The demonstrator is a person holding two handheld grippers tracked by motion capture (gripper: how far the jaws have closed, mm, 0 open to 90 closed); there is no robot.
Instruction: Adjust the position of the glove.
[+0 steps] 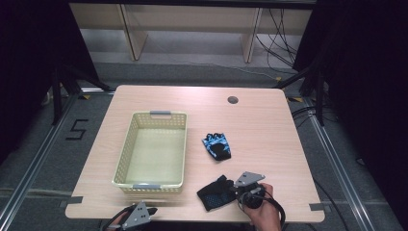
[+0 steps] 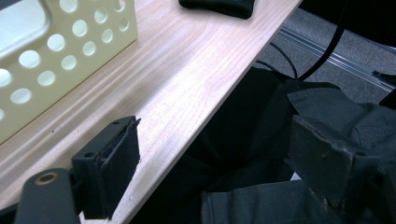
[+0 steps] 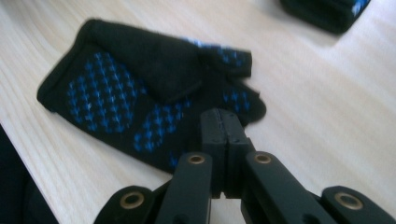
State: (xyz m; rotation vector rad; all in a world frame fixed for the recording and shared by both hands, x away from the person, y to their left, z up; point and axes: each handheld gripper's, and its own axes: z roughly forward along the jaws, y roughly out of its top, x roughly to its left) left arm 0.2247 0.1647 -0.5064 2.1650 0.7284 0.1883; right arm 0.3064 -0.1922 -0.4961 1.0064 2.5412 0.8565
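Jaws of your right gripper (image 3: 224, 123) are clenched on the near black glove (image 3: 140, 88). Your left gripper (image 2: 205, 158) hangs released over the table (image 2: 187, 84) edge.

Premises appear to be a lab or test bay. A light wooden table (image 1: 269, 120) stands inside a metal rail frame (image 1: 337, 163) on grey carpet (image 1: 192, 72). Black curtains (image 1: 365, 96) close both sides. Loose cables (image 1: 279, 33) run along the floor. A "5" (image 1: 77, 130) is taped on the carpet.
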